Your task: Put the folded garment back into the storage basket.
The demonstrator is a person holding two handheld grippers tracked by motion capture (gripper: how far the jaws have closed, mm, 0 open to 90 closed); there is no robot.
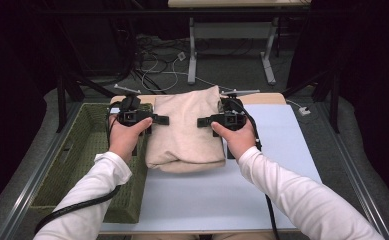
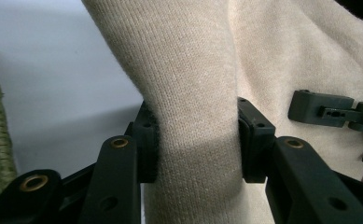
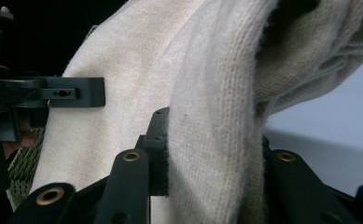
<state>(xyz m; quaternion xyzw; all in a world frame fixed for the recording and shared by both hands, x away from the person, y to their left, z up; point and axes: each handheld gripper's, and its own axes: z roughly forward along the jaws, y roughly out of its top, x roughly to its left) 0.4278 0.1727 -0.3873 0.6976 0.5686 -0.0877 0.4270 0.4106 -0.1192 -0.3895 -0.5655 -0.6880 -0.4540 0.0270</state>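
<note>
Over the far half of the tabletop [image 1: 282, 150], the left gripper [image 1: 154, 120] and right gripper [image 1: 205, 121] each clamp a side of the beige cloth [image 1: 187, 130], so they should, by judgement, move level and together to avoid slippage.

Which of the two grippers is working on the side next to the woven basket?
The left gripper, clamped on the beige knit cloth's edge beside the green basket; the right gripper grips the opposite edge, over bare table.
</note>
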